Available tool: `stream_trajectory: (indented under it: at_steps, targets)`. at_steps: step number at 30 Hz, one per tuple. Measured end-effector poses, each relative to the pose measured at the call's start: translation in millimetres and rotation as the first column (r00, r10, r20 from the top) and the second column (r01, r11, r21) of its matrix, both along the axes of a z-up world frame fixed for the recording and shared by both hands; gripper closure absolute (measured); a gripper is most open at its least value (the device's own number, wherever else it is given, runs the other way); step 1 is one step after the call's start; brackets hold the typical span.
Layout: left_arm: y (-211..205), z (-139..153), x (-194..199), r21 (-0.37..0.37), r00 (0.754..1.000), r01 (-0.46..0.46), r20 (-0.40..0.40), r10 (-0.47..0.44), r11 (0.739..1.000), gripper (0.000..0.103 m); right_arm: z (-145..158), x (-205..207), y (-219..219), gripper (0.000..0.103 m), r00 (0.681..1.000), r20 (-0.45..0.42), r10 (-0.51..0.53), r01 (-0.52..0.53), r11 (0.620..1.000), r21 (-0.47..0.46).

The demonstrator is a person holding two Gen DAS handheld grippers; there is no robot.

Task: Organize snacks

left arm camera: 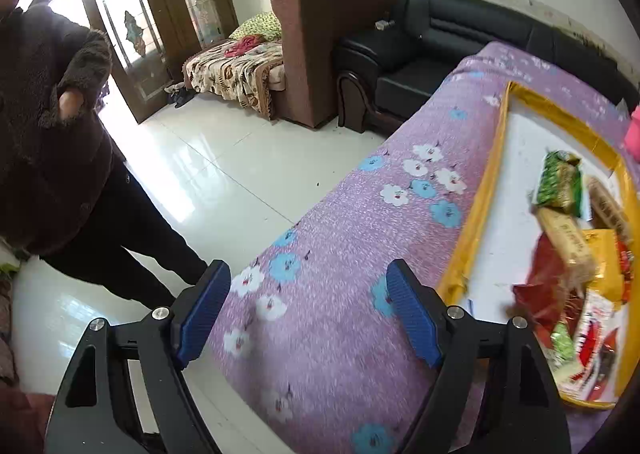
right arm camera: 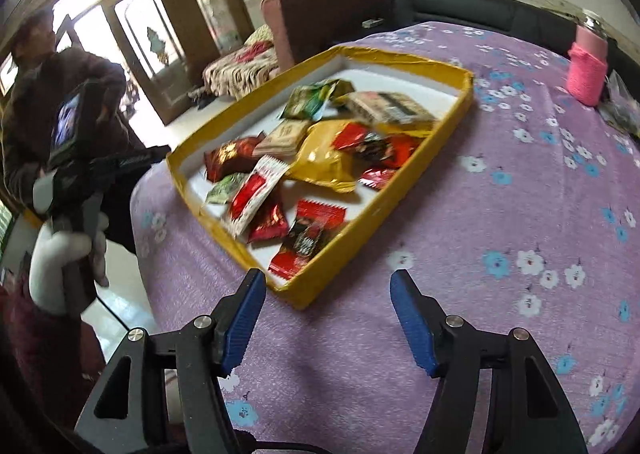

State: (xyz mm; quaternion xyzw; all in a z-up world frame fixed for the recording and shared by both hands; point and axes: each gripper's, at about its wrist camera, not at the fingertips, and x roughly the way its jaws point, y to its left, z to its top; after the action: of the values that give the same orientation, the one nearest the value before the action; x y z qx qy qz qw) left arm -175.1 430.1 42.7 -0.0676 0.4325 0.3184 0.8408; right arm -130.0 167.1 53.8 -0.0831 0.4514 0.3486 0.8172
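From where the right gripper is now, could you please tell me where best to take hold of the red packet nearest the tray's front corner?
Probably by its upper serrated end: the red packet lies flat, its lower end tucked against the yellow tray wall. The right gripper, open, would best come from above, over the wall.
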Motion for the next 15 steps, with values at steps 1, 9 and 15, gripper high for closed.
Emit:
stream_trajectory:
  at_steps: [1, 9, 15]
  targets:
    - [2, 0, 3, 0.0, 1.0, 0.004, 0.012, -0.004, 1.0, 0.022, -1, -2, 4, 0.037, 1.0, 0.004, 0.008, -0.008, 1.0, -0.008]
    - [3, 1, 16, -0.001, 0.998, 0.058, 0.004, -0.058, 0.998, 0.022, -9, -3, 27, 0.039, 0.999, 0.018, 0.03, -0.029, 0.998, -0.061]
    - [-4, 4, 31, 0.002, 0.995, 0.096, 0.003, -0.096, 0.995, 0.022, -9, -1, 22, 0.039, 1.0, 0.015, -0.01, 0.011, 0.998, -0.062]
